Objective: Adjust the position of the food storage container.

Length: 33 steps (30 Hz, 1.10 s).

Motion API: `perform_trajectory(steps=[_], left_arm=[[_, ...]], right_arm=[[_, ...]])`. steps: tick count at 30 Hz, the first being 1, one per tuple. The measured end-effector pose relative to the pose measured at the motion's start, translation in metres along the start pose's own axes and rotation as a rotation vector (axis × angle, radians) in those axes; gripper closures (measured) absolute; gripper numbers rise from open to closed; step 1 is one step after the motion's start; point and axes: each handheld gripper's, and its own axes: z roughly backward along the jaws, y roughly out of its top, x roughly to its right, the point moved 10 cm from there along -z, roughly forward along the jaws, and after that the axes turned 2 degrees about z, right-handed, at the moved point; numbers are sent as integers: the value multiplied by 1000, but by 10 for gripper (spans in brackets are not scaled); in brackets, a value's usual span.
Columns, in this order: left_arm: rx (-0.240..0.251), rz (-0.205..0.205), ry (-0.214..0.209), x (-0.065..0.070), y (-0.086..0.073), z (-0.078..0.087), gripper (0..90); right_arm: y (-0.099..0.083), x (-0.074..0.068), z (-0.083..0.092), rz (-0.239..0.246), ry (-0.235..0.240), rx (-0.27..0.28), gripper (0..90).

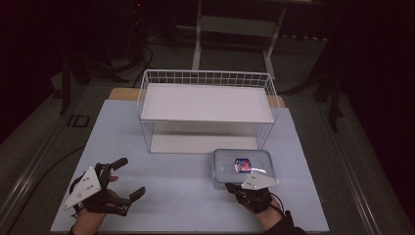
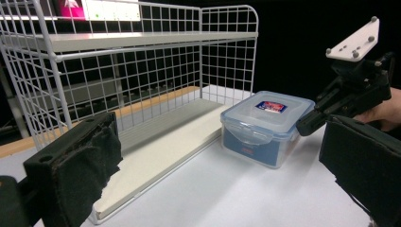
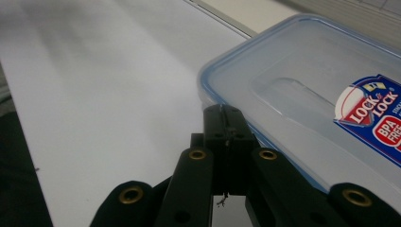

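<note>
Clear plastic with a blue-rimmed lid: the food container (image 1: 242,168) sits flat on the pale tabletop (image 1: 161,196), just in front of the right end of the white wire rack (image 1: 208,110), whose lower shelf (image 2: 161,142) lies open toward it. The right tongs (image 1: 233,186) are pressed fully together, with nothing between them, and their tip sits against the container's near edge, at the lid's rim, as the right gripper view shows (image 3: 225,124). The left tongs (image 1: 128,180) are spread wide and hold nothing, well apart from the container on the left side of the tabletop.

The step in hand looks like a nudge with closed tongs, most likely to slide the container toward the rack. To do it well, the tip should sit low on the wall rather than on the lid's lip, so the push drives the box along the tabletop instead of tipping it or riding over the rim. The contact point seems to be near the left corner of the near side, so a straight push may make the box swivel; shifting toward the middle of that side would keep it square to the shelf. Slow, level pressure suits a light, smooth box. The lower shelf has a raised front edge, which could stop a pure slide, so the wide left tongs may be needed to lift.
</note>
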Motion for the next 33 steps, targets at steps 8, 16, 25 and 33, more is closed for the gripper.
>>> perform_trajectory(steps=[8, 16, 25, 33], left_arm=[[-6, 3, -7, 1, -1, -1, 0], [-10, 6, -9, 1, -2, -2, 0], [-18, 11, -21, 3, -4, -4, 0], [-26, 13, -31, 4, -6, -5, 0]], right_arm=[[5, 27, 32, -16, -75, 50, 900], [-16, 88, 70, -105, -237, 59, 900], [-45, 137, 76, -198, -344, 8, 900], [-51, 144, 61, -217, -349, -18, 900]])
